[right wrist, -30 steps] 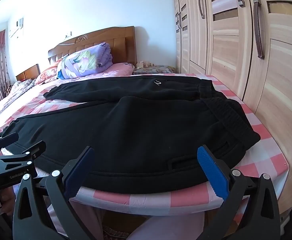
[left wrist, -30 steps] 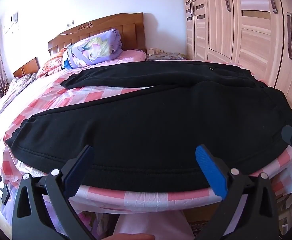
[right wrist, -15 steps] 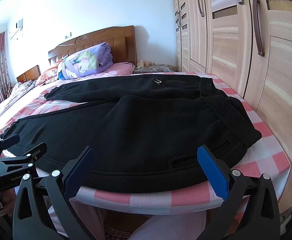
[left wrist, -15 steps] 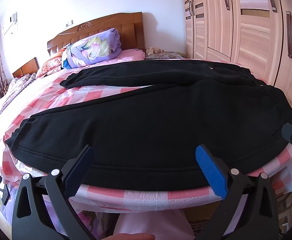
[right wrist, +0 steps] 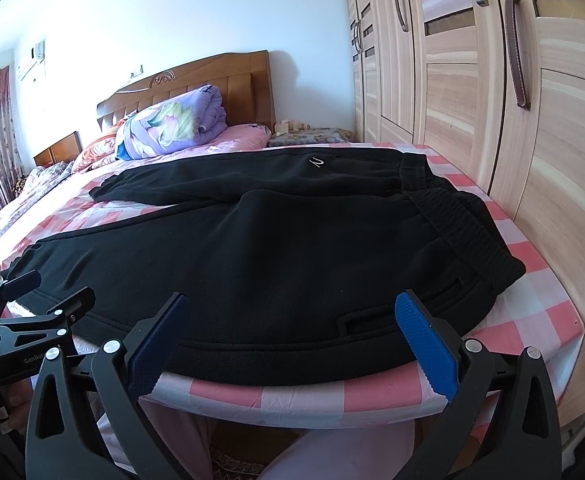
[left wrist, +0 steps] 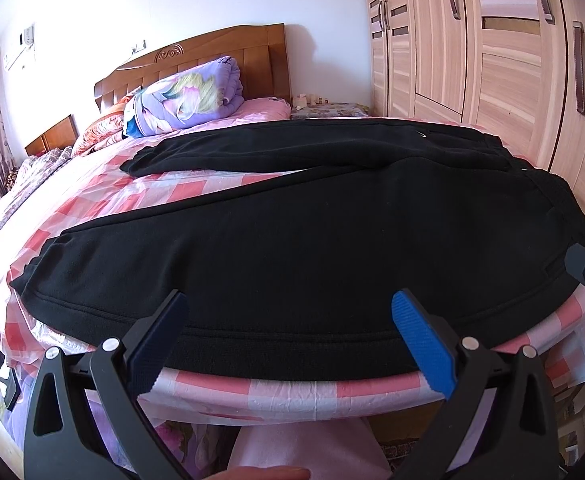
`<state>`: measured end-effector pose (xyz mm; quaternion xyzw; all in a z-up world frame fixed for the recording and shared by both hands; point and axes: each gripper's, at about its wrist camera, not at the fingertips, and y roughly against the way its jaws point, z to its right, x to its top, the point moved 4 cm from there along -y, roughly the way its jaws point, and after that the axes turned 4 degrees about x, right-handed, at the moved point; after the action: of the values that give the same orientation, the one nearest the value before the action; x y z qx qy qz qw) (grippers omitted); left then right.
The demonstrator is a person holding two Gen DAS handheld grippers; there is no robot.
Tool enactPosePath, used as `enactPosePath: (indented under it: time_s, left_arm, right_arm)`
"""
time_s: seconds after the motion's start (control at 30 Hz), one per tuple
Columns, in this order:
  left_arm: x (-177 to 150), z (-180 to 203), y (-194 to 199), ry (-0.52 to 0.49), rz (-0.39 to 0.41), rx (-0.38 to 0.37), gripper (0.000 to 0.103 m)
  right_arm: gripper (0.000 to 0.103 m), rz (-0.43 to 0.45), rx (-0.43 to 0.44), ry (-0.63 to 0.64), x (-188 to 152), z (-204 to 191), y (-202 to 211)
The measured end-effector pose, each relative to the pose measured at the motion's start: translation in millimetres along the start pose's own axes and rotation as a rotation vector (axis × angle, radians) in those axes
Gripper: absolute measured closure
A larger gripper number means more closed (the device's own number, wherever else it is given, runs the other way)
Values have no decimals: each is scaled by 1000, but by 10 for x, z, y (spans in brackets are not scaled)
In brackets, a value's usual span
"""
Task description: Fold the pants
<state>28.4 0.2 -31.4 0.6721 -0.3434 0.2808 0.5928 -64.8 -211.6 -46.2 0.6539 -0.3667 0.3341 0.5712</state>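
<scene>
Left wrist view: both claws, left claw (left wrist: pixel 288 336) and right claw (right wrist: pixel 292 336), gape empty; pants (left wrist: pixel 312 248) unfolded. Next I grip the near hem.

Black pants (left wrist: pixel 312 240), pink-checked sheet (left wrist: pixel 196 192)
</scene>
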Motion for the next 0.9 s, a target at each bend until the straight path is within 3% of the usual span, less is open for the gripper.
enactPosePath:
  time_s: [0.9]
  left_arm:
    - [-58, -36, 11, -5, -5, 0, 1]
  right_arm:
    - [4, -12, 9, -20, -31, 49, -13]
